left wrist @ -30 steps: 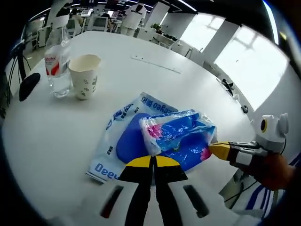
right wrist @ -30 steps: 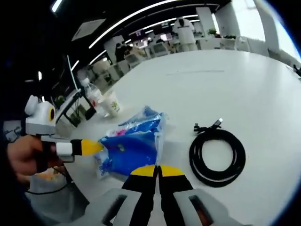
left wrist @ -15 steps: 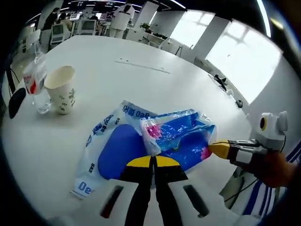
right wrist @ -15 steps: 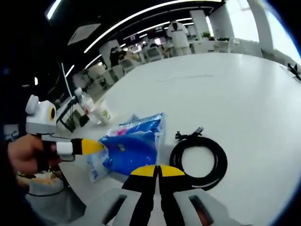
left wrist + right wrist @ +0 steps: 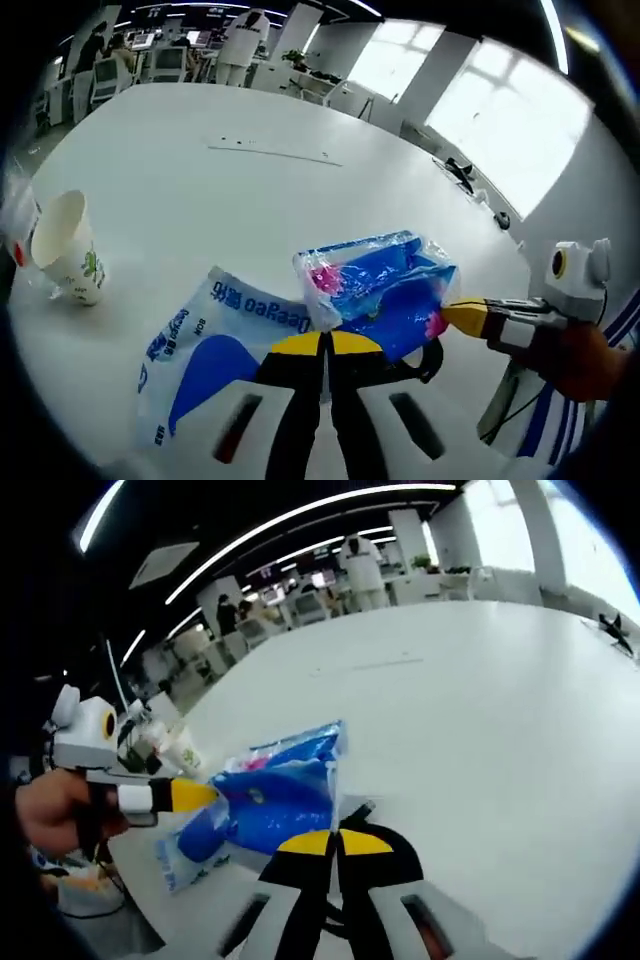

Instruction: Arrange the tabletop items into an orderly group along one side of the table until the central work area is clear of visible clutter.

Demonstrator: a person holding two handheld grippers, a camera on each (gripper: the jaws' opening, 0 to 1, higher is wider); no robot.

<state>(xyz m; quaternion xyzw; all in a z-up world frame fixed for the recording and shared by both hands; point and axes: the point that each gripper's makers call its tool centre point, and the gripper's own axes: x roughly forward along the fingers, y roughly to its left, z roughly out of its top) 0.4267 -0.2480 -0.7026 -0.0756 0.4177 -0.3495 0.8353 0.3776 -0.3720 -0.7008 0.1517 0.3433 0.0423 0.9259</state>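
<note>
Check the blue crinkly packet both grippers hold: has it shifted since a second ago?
Yes. The blue packet has been carried off the flat white-and-blue pack, away from the paper cup.

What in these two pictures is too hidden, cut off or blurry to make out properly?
- Black cable, right gripper view: mostly hidden behind the right claw and the blue packet.
- Water bottle, left gripper view: cut off by the picture's edge.
- White-and-blue bag, left gripper view: its lower part is covered by the left claw.
- People at the far desks, right gripper view: too small and blurred.

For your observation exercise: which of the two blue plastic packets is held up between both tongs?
The crinkled blue-and-pink packet, pinched at opposite edges; the other, the white-and-blue packet, lies flat.
</note>
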